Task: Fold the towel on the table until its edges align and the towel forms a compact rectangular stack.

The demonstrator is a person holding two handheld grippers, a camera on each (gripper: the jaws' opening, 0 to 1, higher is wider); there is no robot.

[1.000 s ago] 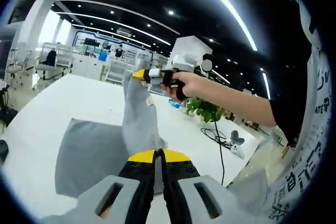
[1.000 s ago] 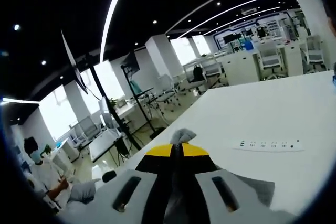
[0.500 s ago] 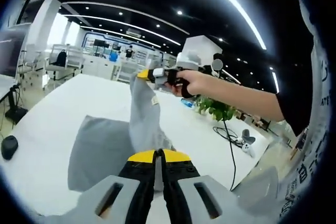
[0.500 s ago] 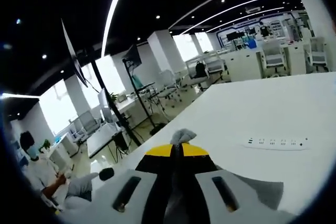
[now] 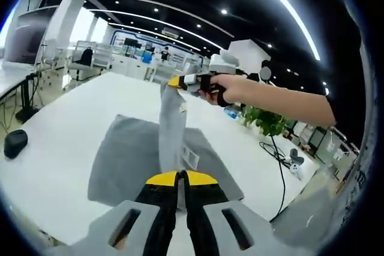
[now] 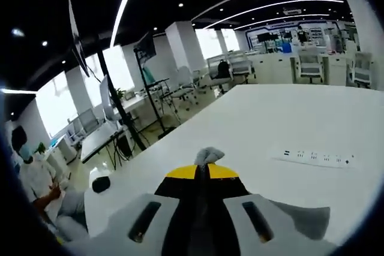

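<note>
Left gripper [image 5: 180, 175]: our jaws clenched on towel [image 5: 171, 130] edge.
Right gripper [image 6: 205, 168]: ours, at 12 o'clock, pinching towel corner.
Table [image 5: 66, 121]: towel's remainder lies there.

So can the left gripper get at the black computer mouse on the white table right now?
Probably not: the left gripper is shut on the grey towel, and the black computer mouse lies off to the side.
</note>
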